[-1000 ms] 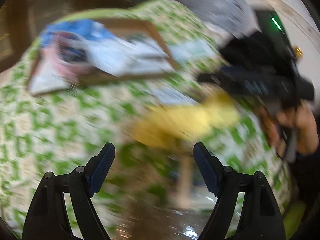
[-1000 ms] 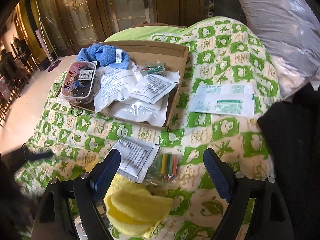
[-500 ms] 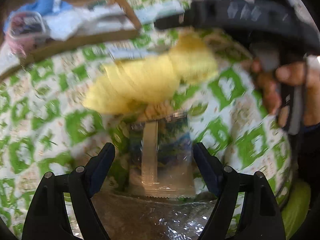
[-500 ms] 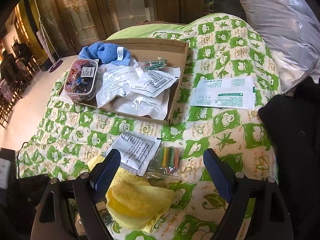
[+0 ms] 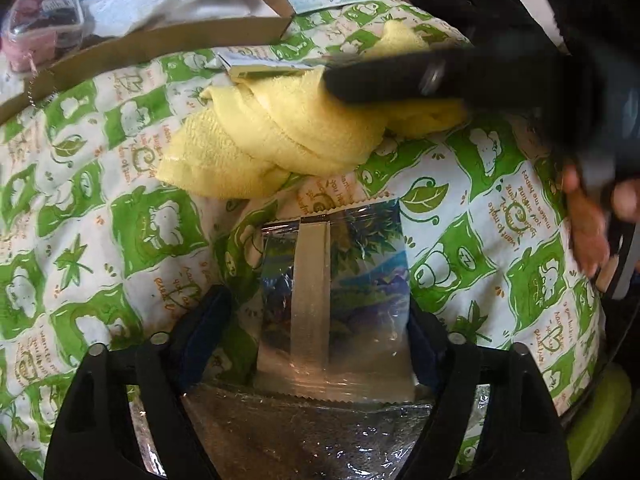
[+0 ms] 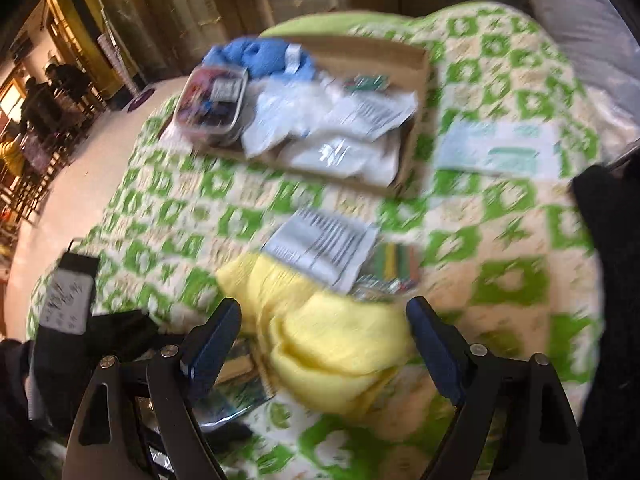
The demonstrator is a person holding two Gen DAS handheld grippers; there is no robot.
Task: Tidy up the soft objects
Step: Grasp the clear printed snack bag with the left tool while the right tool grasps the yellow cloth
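A yellow towel [image 5: 288,140] lies bunched on the green-and-white quilt [image 5: 100,220]; it also shows in the right wrist view [image 6: 332,340]. My left gripper [image 5: 316,324] is open, its fingers on either side of a shiny foil packet [image 5: 336,292] that lies on the quilt. My right gripper [image 6: 324,336] is open and low over the yellow towel, which sits between its fingers. In the left wrist view one right finger [image 5: 400,80] lies across the towel. A blue cloth [image 6: 264,56] sits in the cardboard box [image 6: 420,64].
The box holds white plastic bags [image 6: 332,132] and a clear tub [image 6: 212,104] of small items. A printed bag [image 6: 324,248], a pack of coloured sticks [image 6: 396,264] and a white-green packet [image 6: 500,152] lie on the quilt. A second foil sheet [image 5: 304,436] lies under the left gripper.
My left gripper moved forward and down until the foil packet sits between its fingers. My right gripper dropped lower over the yellow towel.
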